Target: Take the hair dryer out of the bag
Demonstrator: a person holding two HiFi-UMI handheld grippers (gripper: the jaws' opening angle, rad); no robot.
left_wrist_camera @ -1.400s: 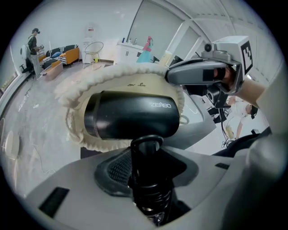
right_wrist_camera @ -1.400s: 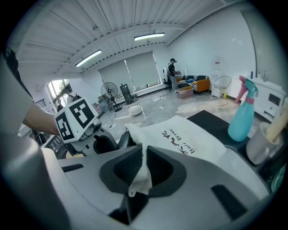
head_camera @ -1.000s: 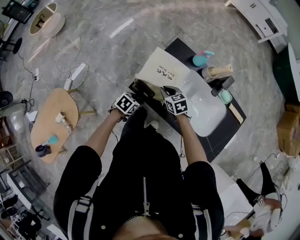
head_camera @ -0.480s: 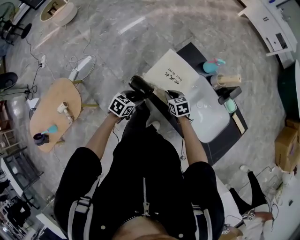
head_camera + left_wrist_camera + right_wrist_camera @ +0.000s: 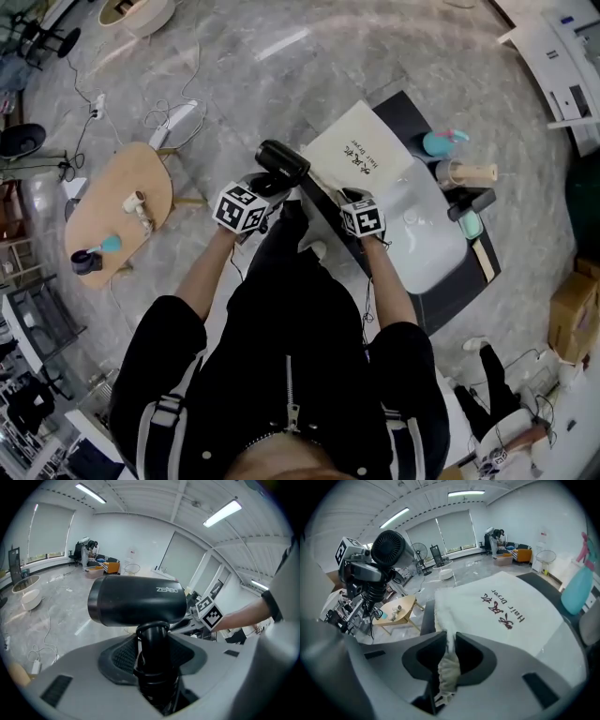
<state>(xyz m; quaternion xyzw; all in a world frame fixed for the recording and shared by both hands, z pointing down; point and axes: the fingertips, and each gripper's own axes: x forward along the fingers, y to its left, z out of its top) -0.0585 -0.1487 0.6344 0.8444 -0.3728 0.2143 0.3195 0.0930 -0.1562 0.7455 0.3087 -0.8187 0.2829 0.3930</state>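
Observation:
The black hair dryer (image 5: 281,161) is out of the bag and in the air, left of the counter. My left gripper (image 5: 270,185) is shut on its handle (image 5: 152,653), and the barrel (image 5: 138,599) lies crosswise above the jaws. The cream cloth bag (image 5: 354,155) with red and black print lies flat on the dark counter. My right gripper (image 5: 347,194) pinches the bag's near edge (image 5: 449,660); its jaws are opening, with the fabric still between the pads. The right gripper view shows the dryer (image 5: 391,548) held up at the left.
A white basin (image 5: 427,234) is set in the black counter (image 5: 469,281). A teal spray bottle (image 5: 439,142), a wooden cylinder (image 5: 473,173) and a dark object stand behind it. On the floor at the left are a small wooden table (image 5: 117,202) and loose cables (image 5: 169,122).
The left gripper has lifted the hair dryer up and to the left, away from the bag. The right gripper has sunk toward the counter with the bag's edge.

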